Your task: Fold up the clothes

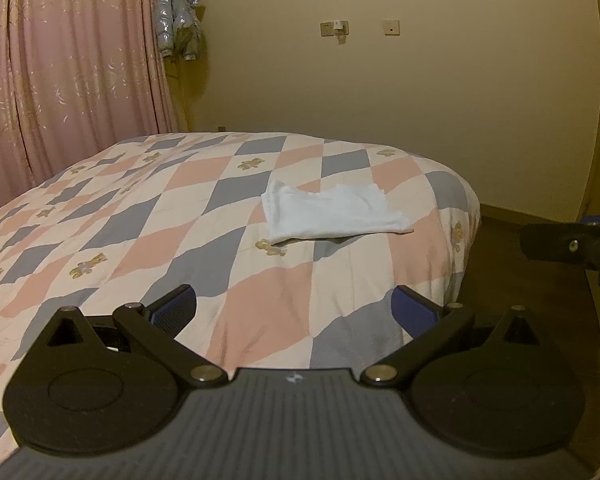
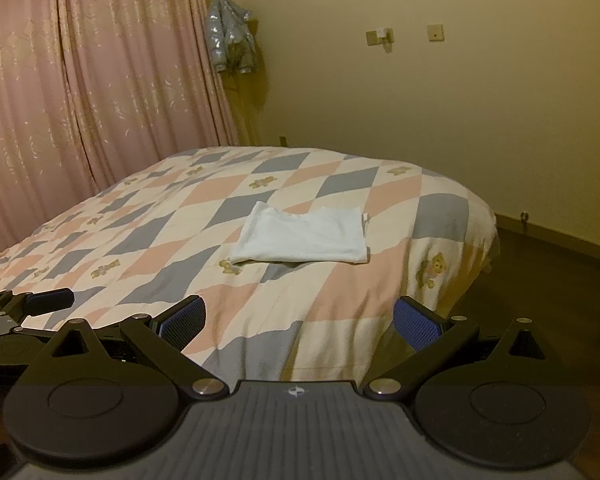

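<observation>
Folded white garment flat on checkered bedspread, grippers apart.

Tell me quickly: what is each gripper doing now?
Left gripper: open, holding nothing.
Right gripper: open, holding nothing.

Bare quilt is lying open all around the folded white garment, nothing blocking passage to it. Beyond the garment, the pink curtain and wall are closing off the bed's far sides.
</observation>
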A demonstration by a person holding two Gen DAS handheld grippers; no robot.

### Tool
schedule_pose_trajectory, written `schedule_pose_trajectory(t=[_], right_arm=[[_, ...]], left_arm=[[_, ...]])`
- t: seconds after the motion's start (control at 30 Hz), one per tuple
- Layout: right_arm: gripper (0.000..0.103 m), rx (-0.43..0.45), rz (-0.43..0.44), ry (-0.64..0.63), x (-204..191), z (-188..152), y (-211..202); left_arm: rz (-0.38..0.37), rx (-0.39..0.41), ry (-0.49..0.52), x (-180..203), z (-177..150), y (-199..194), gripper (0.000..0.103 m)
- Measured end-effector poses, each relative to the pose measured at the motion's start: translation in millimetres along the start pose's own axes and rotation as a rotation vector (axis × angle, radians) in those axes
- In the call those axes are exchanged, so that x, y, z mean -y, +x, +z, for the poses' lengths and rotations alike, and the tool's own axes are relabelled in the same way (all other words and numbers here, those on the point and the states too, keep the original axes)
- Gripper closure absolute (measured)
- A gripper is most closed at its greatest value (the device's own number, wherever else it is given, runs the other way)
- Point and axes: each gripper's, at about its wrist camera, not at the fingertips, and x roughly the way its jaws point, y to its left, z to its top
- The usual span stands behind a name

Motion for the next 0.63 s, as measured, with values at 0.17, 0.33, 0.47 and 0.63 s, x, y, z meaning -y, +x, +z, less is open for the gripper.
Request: schedule_pose_trajectory(t=[0.17, 0.33, 0.47, 0.63], right_arm=[[0.0, 0.006, 0.002, 0.0, -0.3, -0.4, -4.8], [0.0, 0.007, 0.004, 0.001, -0.7, -0.7, -5.3], [0.0, 0.011, 0.001, -0.001, -0.9, 0.2, -5.0], [0.0, 0.013, 0.0, 0.001, -0.2, 0.8, -4.8]], left_arm=[[-0.001, 0.006, -0.001, 0.1, -0.4, -3.5, 0.001], [-0.002, 0.013, 0.004, 1.0, 0.1, -4.4, 0.001], [-0.003, 0.015, 0.008, 2.4, -0.1, -4.8, 0.001], [-0.004, 0.016, 0.012, 4.1, -0.6, -4.5, 0.001]])
